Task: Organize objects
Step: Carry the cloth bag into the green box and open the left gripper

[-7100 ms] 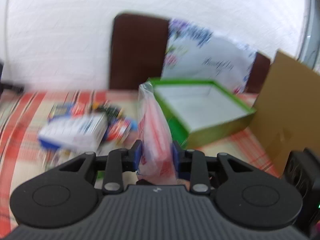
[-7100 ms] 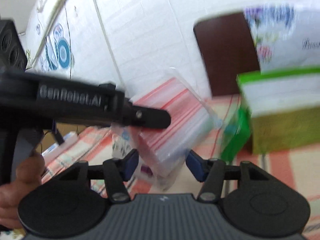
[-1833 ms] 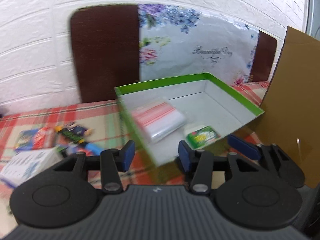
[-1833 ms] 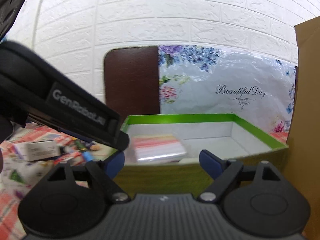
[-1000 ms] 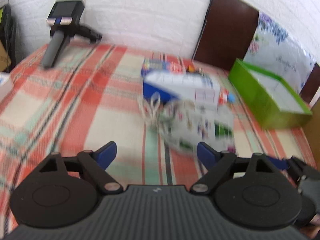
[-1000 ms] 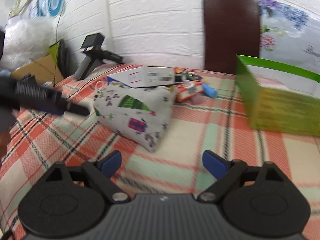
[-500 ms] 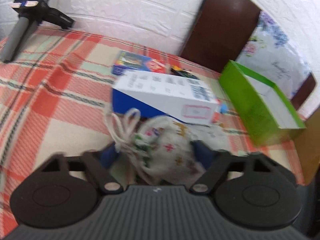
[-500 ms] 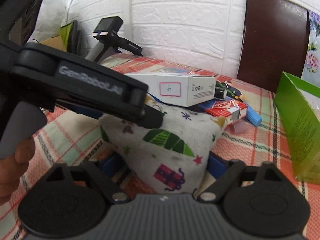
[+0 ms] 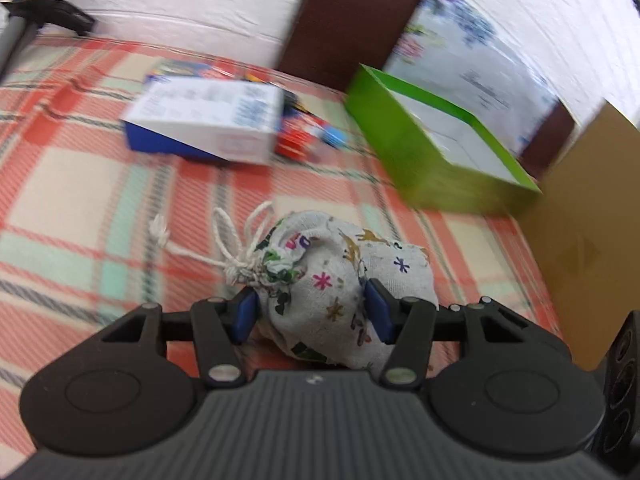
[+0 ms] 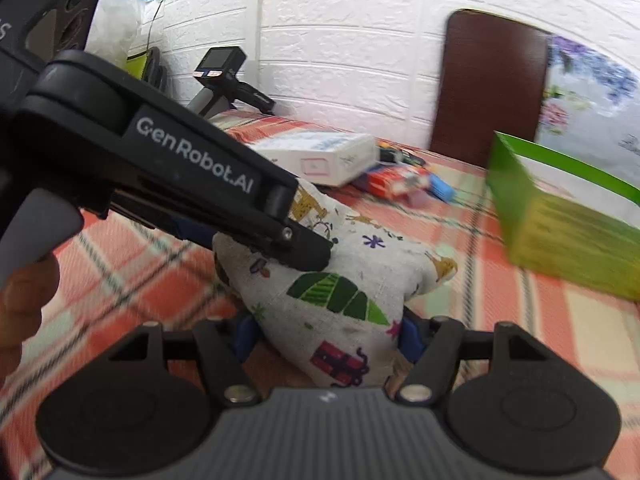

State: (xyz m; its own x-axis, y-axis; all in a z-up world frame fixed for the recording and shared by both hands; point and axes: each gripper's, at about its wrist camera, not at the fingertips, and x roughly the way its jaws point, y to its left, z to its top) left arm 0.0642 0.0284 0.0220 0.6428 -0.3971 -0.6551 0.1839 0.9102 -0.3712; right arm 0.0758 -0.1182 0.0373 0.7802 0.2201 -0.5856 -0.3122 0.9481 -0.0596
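Pouch (image 9: 340,280), lower centre: now pinched by fingers of both left gripper (image 9: 310,312) and right gripper (image 10: 326,338); spread 1 s ago. Ready for box (image 9: 404,140), upper right.

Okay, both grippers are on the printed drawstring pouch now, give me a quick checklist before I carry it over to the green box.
1. Left gripper clamps the pouch near its tied neck: ok.
2. Right gripper pinches the pouch's other end: ok.
3. Pouch lifted off the checked tablecloth: cannot tell.
4. Drawstring hangs loose and may snag: not ok.
5. Green box open on top, floor space showing: ok.
6. Path right of the white carton looks free: ok, though blurred.
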